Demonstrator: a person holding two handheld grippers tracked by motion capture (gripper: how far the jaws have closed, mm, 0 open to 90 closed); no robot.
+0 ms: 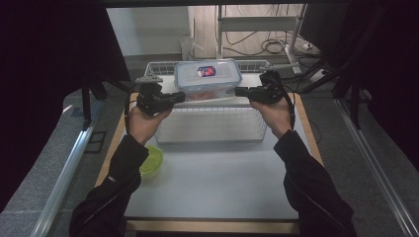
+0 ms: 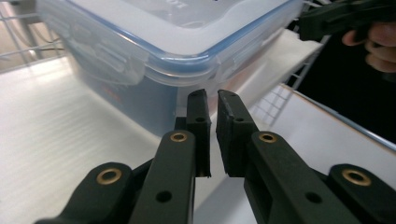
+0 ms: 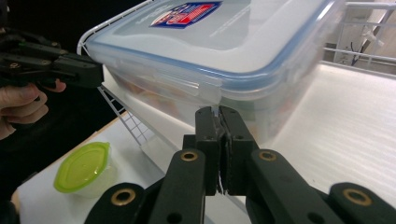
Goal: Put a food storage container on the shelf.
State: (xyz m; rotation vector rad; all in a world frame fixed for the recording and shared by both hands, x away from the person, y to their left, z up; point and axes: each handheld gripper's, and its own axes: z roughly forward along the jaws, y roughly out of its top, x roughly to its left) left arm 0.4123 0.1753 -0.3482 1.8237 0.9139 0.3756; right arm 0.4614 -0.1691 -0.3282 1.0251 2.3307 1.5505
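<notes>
Black jaws of the left gripper (image 2: 212, 100) stand nearly shut under the box's (image 1: 207, 79) lid flap, gripping nothing visible. Right gripper (image 3: 219, 114) is closed at the opposite flap. Lidded, the box sits in a wire basket (image 1: 212, 131) on the table (image 1: 217, 182); a green cup (image 1: 150, 160) stands outside, near the left sleeve.

small green-lidded cup (image 1: 151, 161) on white table (image 1: 217, 187), near left edge, just outside wire basket (image 1: 212, 129). cables (image 1: 257, 47) on floor behind.
</notes>
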